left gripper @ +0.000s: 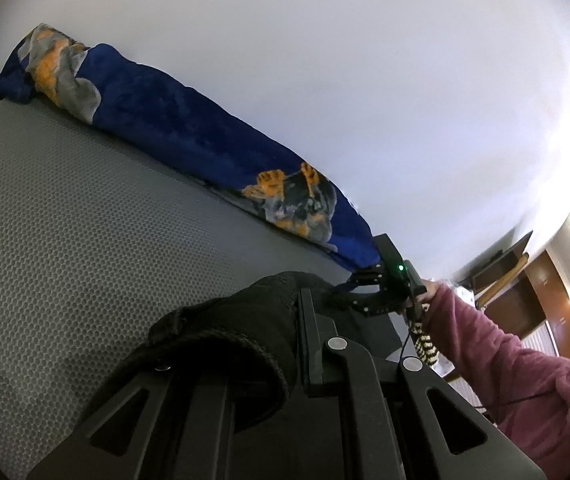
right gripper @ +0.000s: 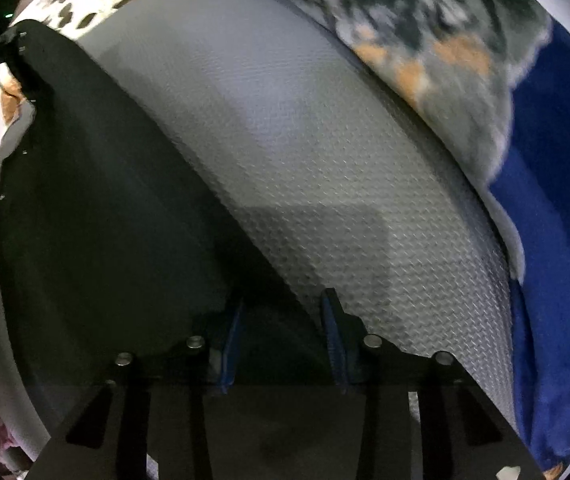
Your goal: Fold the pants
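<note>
Black pants (right gripper: 97,200) lie spread flat on the grey mesh mattress pad (right gripper: 325,168), on the side away from the blue tiger-print blanket (left gripper: 173,120); step in hand looks like taking two corner grips before the first fold. Left hand-held gripper (left gripper: 305,320) is clamped on a bunched hem or waistband edge; right hand-held gripper (right gripper: 281,320) points down with jaws part-way apart, straddling the pants' edge, pads apparently not pressing yet. Next: pinch that edge, then lift both ends together and carry them over.
</note>
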`<state>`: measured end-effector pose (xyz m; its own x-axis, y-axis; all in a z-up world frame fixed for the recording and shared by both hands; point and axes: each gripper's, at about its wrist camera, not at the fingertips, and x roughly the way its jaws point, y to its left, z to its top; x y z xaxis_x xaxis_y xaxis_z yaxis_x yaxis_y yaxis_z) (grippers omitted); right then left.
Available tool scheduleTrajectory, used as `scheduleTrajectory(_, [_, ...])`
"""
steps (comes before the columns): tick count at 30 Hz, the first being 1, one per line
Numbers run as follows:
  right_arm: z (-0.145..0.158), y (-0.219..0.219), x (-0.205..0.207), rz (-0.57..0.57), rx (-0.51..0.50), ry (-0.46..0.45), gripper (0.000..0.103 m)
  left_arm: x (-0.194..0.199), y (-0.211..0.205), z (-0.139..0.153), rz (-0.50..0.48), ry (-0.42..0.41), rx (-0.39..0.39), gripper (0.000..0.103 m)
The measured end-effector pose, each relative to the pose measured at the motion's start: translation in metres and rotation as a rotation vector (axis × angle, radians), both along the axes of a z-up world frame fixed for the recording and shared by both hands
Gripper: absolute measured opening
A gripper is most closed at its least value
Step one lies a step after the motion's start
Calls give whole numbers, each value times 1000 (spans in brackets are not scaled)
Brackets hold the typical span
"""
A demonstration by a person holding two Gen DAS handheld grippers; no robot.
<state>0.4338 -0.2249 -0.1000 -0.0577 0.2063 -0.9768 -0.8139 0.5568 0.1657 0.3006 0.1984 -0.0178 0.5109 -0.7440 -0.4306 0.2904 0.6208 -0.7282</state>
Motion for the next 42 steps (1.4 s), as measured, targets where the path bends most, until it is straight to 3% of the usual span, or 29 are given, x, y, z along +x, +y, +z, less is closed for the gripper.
scheduleTrajectory(4, [-6, 5, -7, 20, -24, -17, 24, -1, -1, -1, -5, 3, 5, 9])
scheduleTrajectory(10, [-8, 1, -14, -36, -67, -47, 12, -2, -2, 3, -10, -2, 14, 9])
scheduleTrajectory(14, [3, -7, -31, -72, -126, -132, 8, -2, 2, 2, -4, 3, 21, 9])
scheduleTrajectory(22, [66, -15, -98, -180, -132, -312, 7, -32, 8, 18, -33, -12, 33, 9])
scheduleTrajectory(28, [122, -31, -153, -216, -104, -349, 7, -84, 11, 28, -98, -29, 40, 9])
scheduleTrajectory(34, [143, -50, -213, -257, -69, -320, 7, -134, 14, 13, -170, 8, 90, 10])
scheduleTrajectory(38, [129, -49, -260, -285, -39, -243, 7, -159, 12, -10, -238, 73, 156, 10])
scheduleTrajectory(42, [91, -51, -294, -347, -12, -133, 7, -174, 5, -33, -293, 133, 268, 10])
